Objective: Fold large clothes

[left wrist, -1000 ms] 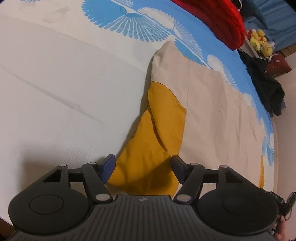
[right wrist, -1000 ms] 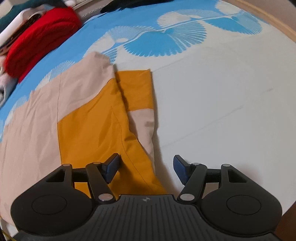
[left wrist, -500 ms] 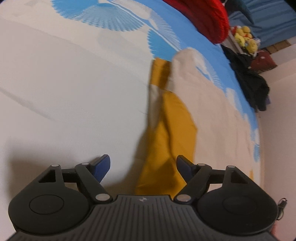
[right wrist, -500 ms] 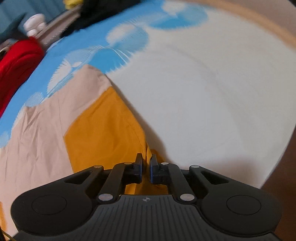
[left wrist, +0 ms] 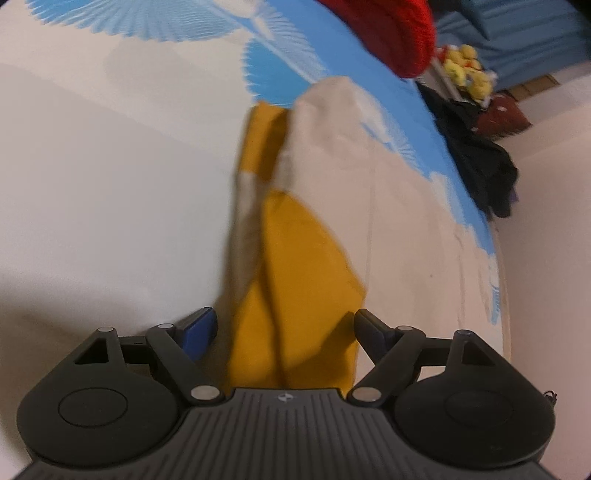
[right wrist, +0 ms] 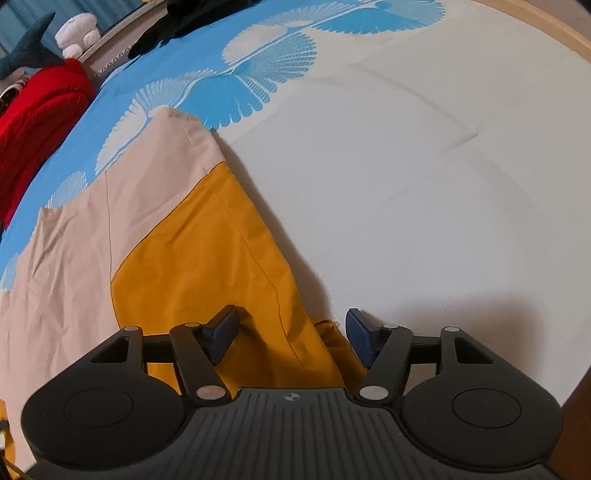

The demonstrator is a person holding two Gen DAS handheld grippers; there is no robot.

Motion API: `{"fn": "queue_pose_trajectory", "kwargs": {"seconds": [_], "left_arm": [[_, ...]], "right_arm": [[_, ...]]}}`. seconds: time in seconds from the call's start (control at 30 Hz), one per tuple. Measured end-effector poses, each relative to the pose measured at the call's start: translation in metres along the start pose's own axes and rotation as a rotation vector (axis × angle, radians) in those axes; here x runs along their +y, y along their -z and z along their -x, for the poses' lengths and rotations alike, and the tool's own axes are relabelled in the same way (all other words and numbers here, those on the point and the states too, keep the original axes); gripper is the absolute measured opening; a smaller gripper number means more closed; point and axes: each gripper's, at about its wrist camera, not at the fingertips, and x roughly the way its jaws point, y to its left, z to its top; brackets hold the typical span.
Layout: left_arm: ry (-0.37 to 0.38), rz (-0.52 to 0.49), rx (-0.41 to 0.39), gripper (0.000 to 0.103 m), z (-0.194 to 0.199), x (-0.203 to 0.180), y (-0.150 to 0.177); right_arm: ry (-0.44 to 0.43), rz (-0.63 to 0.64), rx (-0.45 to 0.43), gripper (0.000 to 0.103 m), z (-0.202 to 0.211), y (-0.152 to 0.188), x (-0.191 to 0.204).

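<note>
A large beige and mustard-yellow garment (left wrist: 388, 229) lies spread on the bed; it also shows in the right wrist view (right wrist: 177, 251). Its yellow sleeve (left wrist: 295, 295) is folded in over the beige body. My left gripper (left wrist: 284, 328) is open, its jaws straddling the yellow sleeve end. My right gripper (right wrist: 291, 332) is open over the yellow sleeve's (right wrist: 207, 258) lower edge, its jaws on either side of a seam. Neither gripper holds cloth.
The bed sheet (right wrist: 406, 184) is white with blue fan patterns. A red knitted garment (left wrist: 391, 33) lies at the bed's far side, also in the right wrist view (right wrist: 40, 107). Dark clothes (left wrist: 480, 155) and plush toys (left wrist: 465, 70) lie beyond the bed. The wooden bed edge (right wrist: 546, 33) runs at right.
My right gripper shut on the yellow sleeve half a second ago and has opened again, leaving the sleeve folded over. My left gripper stayed open and shifted left along the sleeve.
</note>
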Motion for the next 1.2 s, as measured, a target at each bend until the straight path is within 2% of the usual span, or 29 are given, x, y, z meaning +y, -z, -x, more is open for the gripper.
{"fn": "queue_pose_trajectory", "kwargs": {"seconds": [0.1, 0.17, 0.2, 0.23, 0.3, 0.37, 0.43, 0.5, 0.6, 0.67, 0.7, 0.77, 0.8, 0.83, 0.9, 0.97, 1.0, 1.07, 1.1, 1.2], "left_arm": [[0.032, -0.046, -0.028, 0.085, -0.013, -0.005, -0.006], [0.027, -0.079, -0.052, 0.082, -0.02, -0.011, -0.008], [0.011, -0.106, -0.058, 0.067, -0.024, -0.017, -0.008], [-0.002, -0.143, -0.054, 0.039, -0.026, -0.022, -0.008], [0.022, -0.175, -0.026, 0.013, -0.029, -0.026, -0.008], [0.017, -0.227, -0.055, 0.009, -0.018, -0.037, -0.009], [0.036, -0.252, -0.103, 0.006, 0.007, -0.045, -0.013], [0.041, -0.215, -0.131, 0.006, 0.034, -0.044, -0.02], [-0.041, -0.268, -0.171, 0.006, 0.068, -0.039, -0.018], [-0.046, -0.241, -0.137, 0.008, 0.075, -0.023, -0.019], [-0.042, -0.215, -0.112, 0.012, 0.072, -0.015, -0.02], [-0.076, -0.188, -0.087, 0.04, 0.061, -0.004, -0.02], [-0.104, -0.18, -0.07, 0.062, 0.055, 0.001, -0.021], [-0.107, -0.167, -0.054, 0.074, 0.049, 0.007, -0.022], [-0.082, -0.13, -0.03, 0.083, 0.045, 0.019, -0.023], [-0.049, -0.081, -0.017, 0.083, 0.041, 0.034, -0.024], [-0.036, -0.055, -0.012, 0.083, 0.039, 0.043, -0.025], [-0.006, -0.014, -0.013, 0.082, 0.036, 0.059, -0.028], [0.029, 0.002, -0.021, 0.083, 0.035, 0.064, -0.029], [0.085, -0.015, -0.011, 0.082, 0.027, 0.067, -0.034]], "right_arm": [[0.002, 0.031, 0.006, 0.065, -0.004, 0.0, 0.003], [-0.001, 0.049, 0.006, 0.059, -0.007, -0.002, 0.006], [0.003, 0.063, 0.003, 0.055, -0.006, -0.001, 0.009], [0.001, 0.077, 0.001, 0.051, -0.004, -0.001, 0.011], [-0.012, 0.102, -0.011, 0.028, 0.0, 0.0, 0.017], [-0.04, 0.113, -0.021, 0.008, 0.003, 0.0, 0.023], [-0.018, 0.134, -0.031, 0.008, 0.006, 0.003, 0.03], [-0.022, 0.132, -0.027, 0.007, 0.008, 0.005, 0.036], [-0.072, 0.129, 0.008, 0.007, 0.007, 0.01, 0.049], [-0.098, 0.152, 0.037, 0.007, 0.008, 0.018, 0.065], [-0.091, 0.175, 0.043, 0.008, 0.008, 0.021, 0.073], [-0.044, 0.208, 0.015, 0.011, 0.013, 0.027, 0.083], [-0.023, 0.211, -0.003, 0.012, 0.017, 0.028, 0.084], [0.001, 0.209, -0.022, 0.012, 0.02, 0.028, 0.083], [0.094, 0.206, -0.056, 0.012, 0.025, 0.027, 0.076], [0.231, 0.166, -0.114, 0.012, 0.032, 0.023, 0.071], [0.249, 0.144, -0.152, 0.016, 0.038, 0.021, 0.069], [0.166, 0.12, -0.236, 0.016, 0.056, 0.019, 0.076], [0.087, 0.149, -0.273, 0.016, 0.065, 0.021, 0.087], [-0.148, 0.323, -0.314, 0.016, 0.078, 0.042, 0.133]]}}
